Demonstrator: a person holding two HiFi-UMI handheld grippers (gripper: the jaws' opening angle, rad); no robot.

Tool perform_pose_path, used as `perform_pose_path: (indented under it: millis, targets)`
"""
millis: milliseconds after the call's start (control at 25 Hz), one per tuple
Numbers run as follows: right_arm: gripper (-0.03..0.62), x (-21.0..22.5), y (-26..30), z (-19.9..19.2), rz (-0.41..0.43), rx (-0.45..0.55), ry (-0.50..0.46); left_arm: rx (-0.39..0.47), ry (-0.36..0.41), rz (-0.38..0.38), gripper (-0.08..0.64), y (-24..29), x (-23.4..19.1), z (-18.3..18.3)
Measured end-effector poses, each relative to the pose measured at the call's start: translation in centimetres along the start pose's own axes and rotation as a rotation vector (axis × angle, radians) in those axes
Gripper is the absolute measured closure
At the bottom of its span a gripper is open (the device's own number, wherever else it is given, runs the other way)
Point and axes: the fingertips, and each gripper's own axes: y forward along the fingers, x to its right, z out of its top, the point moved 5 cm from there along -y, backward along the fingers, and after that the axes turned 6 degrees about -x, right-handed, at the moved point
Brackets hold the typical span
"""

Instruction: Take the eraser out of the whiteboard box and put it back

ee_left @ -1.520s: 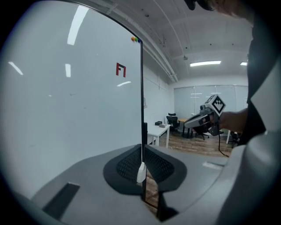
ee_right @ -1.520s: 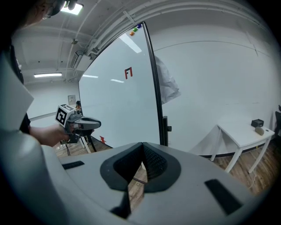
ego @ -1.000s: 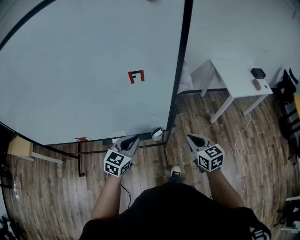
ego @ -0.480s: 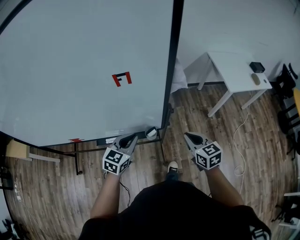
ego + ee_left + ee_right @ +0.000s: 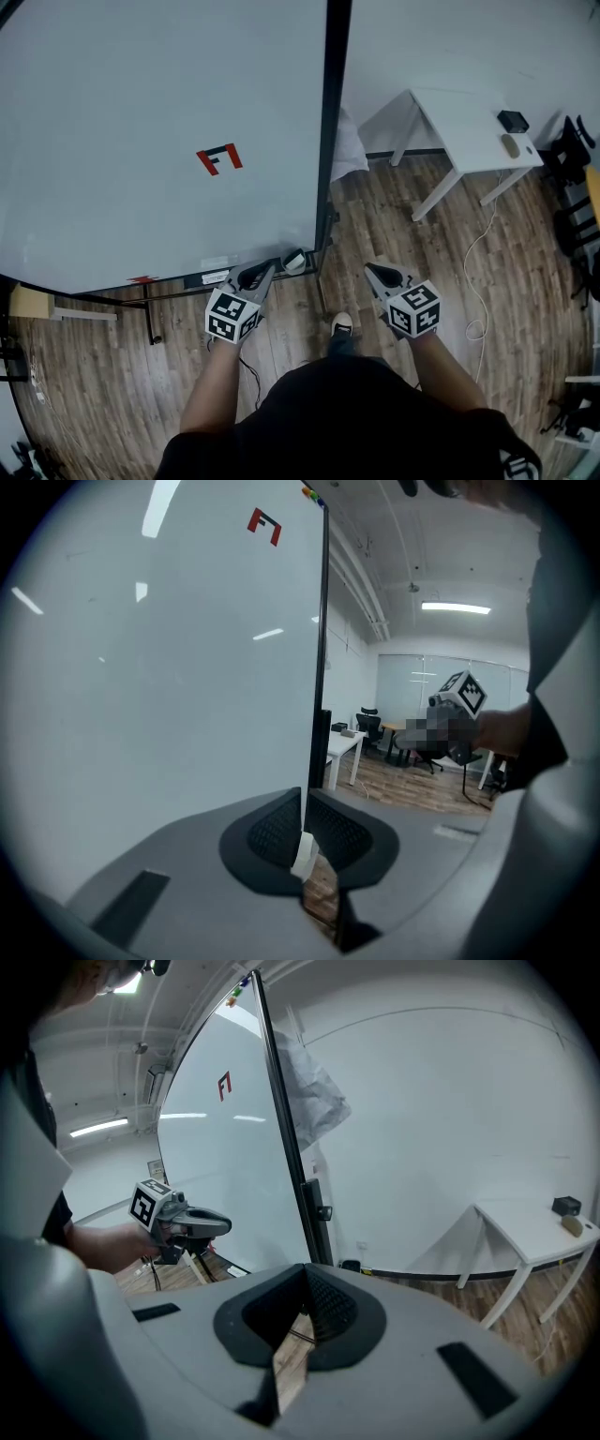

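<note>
Cardboard box (image 5: 28,301): on the wooden floor (image 5: 94,394) at the far left, partly under the whiteboard's lower edge.
Whiteboard (image 5: 141,103): large, pale and wiped clean; it fills the upper left of the head view and has a black frame along its right side.
Red mark (image 5: 218,159): a small angular sign near the middle of the whiteboard.
Left hand-held gripper (image 5: 267,271): closed, pads together with nothing gripped. It is held just below the whiteboard's bottom rail, with its tip pointing up towards the right end of that rail. Its marker cube faces the head camera.
Whiteboard box (image 5: 293,260): a small pale holder at the right end of the bottom rail, beside the black frame. It is just up and right of the left hand-held gripper's tip and apart from it.
Eraser: it cannot be made out from here; neither hand-held gripper holds it.
Shoe (image 5: 342,324): a pale toe on the floor between the two hand-held grippers.
Right hand-held gripper (image 5: 370,269): closed and empty, pads meeting at the tip. It is held over bare floor to the right of the whiteboard's frame, well apart from the box.
Desk (image 5: 459,122): white, standing against the wall at the upper right, with a small black thing (image 5: 513,120) and a tan thing (image 5: 510,144) near its far corner.
Cable (image 5: 480,281): pale, trailing in loops over the floor below the desk.
</note>
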Motion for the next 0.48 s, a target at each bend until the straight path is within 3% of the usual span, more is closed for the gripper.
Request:
perform_pose_path:
  millis: [480]
  targets:
    - [0.598, 1.8, 1.5, -1.0, 0.010, -0.032, 0.015, -0.062, 0.005, -0.039, 0.491, 4.0, -0.3, -0.7]
